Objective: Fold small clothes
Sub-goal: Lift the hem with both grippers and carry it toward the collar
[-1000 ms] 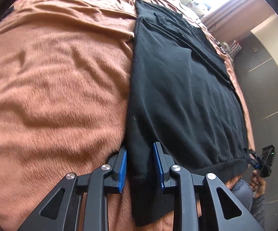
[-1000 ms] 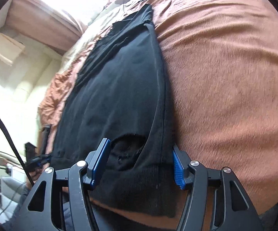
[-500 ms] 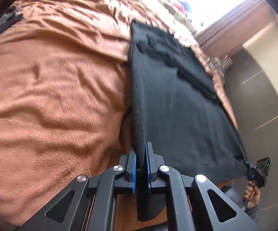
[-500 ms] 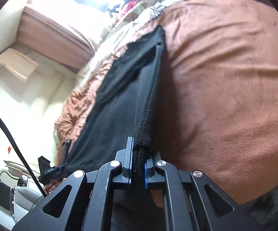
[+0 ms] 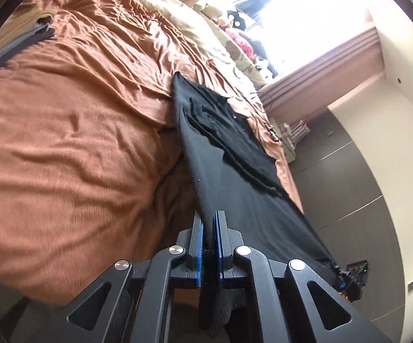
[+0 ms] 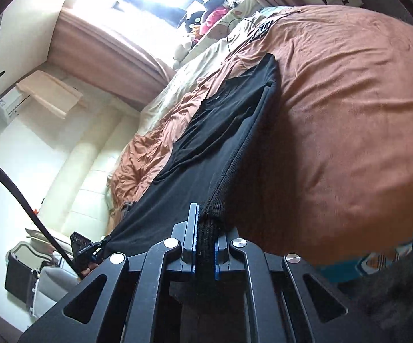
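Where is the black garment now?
The black garment lies along the brown blanket, its ribbed hem pinched by the left gripper and right gripper.

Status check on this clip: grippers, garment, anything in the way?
Left gripper shut on black garment hem corner; right gripper shut on the other. Near end lifted, far end on brown bedspread. Nothing in the way.

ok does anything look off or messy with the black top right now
One thing: a loose fold of the black top, probably a sleeve, lies bunched and crooked across its middle. Otherwise the left hand-held gripper and right hand-held gripper each clamp a ribbed hem corner, with the hem stretched between them above the brown blanket.
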Tool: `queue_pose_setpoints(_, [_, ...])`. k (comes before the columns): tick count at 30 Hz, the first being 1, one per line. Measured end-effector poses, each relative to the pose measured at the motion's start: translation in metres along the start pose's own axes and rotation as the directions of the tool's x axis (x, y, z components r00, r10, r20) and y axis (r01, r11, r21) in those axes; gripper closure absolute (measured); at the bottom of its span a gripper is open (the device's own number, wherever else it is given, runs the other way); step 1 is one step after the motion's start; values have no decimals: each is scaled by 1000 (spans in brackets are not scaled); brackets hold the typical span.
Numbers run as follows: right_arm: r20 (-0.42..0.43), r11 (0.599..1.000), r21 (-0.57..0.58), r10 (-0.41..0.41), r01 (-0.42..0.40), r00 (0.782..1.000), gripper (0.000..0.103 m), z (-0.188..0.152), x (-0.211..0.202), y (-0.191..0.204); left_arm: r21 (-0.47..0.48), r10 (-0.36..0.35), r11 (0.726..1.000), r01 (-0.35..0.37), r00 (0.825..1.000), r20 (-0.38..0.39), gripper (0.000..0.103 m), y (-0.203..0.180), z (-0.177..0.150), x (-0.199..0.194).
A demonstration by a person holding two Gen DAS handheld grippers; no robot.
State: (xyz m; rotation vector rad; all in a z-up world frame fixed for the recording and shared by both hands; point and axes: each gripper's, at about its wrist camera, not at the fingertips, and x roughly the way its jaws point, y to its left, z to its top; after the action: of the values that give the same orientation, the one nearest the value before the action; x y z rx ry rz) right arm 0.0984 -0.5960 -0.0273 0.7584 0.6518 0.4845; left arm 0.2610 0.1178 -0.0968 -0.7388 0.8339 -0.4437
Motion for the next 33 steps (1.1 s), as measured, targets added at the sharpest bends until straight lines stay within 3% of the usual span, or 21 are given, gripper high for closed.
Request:
queue_pose_setpoints(8, [1,999,-12,34,-34,999,98,-25,-25,7,-18,-63,998,63,997,33,96,-1,-37,-41])
queue_pose_setpoints(33, [9,980,-151,135,-132,991,98,-53,-76,15,-35,-186,981,192,973,139,96,0,-118,-142])
